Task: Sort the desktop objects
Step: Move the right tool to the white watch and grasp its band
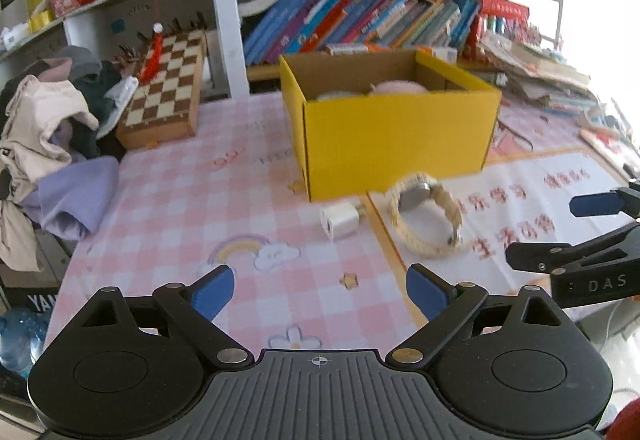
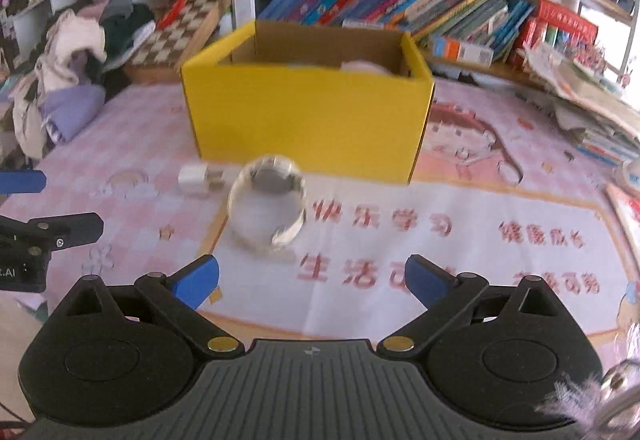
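Left gripper: jaws wide, nothing between them, over the pink checked tablecloth. Right gripper: jaws also wide and empty, over the white printed mat with red characters.

Just ahead, a wristwatch with a pale band lies on the mat's left edge, clasp closed into a loop. Touching neither gripper. White charger plug just left of it, on the cloth.

Behind both: open yellow cardboard box, something pink inside, too blurred to name.

Left view only: the right gripper's fingers enter at the right edge; blue plastic bottle at lower left. Right view only: the cartoon girl print right of the box.

Far: folded chessboard and clothes pile left, leaning books on the shelf behind.
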{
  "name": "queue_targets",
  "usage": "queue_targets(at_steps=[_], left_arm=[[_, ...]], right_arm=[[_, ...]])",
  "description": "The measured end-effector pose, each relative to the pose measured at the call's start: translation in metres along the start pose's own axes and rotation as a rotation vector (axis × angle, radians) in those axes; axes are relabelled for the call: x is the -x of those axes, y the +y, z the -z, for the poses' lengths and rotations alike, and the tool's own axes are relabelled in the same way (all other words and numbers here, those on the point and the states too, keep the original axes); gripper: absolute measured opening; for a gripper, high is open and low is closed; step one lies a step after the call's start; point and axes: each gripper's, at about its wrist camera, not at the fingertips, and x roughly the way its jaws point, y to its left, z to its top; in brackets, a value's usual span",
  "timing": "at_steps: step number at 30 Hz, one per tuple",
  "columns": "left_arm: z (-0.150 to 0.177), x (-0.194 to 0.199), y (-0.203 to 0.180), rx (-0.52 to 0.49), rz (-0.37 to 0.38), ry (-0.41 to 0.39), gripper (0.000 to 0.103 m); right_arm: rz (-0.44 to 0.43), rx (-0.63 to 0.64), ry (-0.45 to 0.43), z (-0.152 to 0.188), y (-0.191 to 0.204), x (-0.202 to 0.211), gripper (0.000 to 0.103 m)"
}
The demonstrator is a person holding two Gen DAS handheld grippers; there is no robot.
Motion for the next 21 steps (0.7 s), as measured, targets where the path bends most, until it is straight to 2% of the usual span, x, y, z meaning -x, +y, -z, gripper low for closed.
queue_targets(at_steps=[7,21], left_arm=[[0.011,-0.01,-0.003,-0.015,0.01,0.054,0.095],[0.0,-0.026,0.005,0.008,-0.009,0.061,0.095]], right_arm=[[-0.024,-0.012,0.062,0.005,0.003,-0.012,0.101],[-0.073,0.024,0.059,-0.018,0.007,-0.035,0.1]])
